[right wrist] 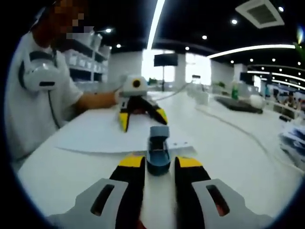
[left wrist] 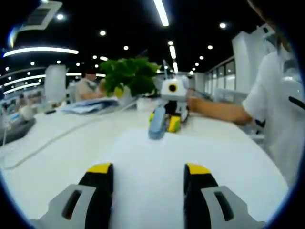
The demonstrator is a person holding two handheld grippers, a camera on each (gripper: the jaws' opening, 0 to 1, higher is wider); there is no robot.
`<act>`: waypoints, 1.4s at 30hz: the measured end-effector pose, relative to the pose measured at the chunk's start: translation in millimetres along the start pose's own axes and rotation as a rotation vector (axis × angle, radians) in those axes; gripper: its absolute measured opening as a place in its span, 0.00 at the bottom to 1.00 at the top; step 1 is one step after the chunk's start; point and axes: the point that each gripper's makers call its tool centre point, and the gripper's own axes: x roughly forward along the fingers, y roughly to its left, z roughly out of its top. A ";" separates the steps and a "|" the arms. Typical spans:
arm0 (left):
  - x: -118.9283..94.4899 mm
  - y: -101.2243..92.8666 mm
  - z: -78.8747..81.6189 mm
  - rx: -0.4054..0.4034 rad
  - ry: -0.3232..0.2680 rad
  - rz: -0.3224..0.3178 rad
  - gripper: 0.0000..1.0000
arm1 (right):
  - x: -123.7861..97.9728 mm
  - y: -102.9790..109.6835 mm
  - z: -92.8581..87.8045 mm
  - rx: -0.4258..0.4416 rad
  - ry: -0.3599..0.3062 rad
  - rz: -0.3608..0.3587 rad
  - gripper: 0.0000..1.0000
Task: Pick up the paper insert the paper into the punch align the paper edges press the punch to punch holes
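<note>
A white paper sheet (left wrist: 143, 152) lies flat on the white table (left wrist: 57, 162). My left gripper (left wrist: 148, 168) stands open just above it, with nothing between its yellow-tipped jaws. At the sheet's far edge sits a small blue punch (left wrist: 157, 125), and my right gripper (left wrist: 164, 121) stands behind it. In the right gripper view the punch (right wrist: 158, 149) sits between the jaws of my right gripper (right wrist: 160, 162), which looks shut on its near end. The paper (right wrist: 100, 134) reaches under the punch. Beyond it, my left gripper (right wrist: 143, 118) points back with its jaws spread.
A person in white (left wrist: 281, 95) stands at the table's edge holding both tools. A grey cable (left wrist: 57, 136) runs across the table. A green plant (left wrist: 128, 76) and stacked papers (left wrist: 90, 106) stand behind the punch. A dark tray (right wrist: 238, 105) lies far off.
</note>
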 end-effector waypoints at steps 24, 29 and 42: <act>46.4 -27.7 57.4 0.012 -0.111 -0.145 0.63 | -26.7 -1.0 10.1 0.125 -0.083 -0.198 0.30; 80.7 -32.2 61.0 0.008 -0.118 -0.182 0.61 | -31.5 -10.6 10.2 0.164 -0.094 -0.241 0.31; 105.3 -33.6 58.5 0.049 -0.106 -0.225 0.52 | -35.3 -23.5 7.3 0.173 -0.081 -0.324 0.36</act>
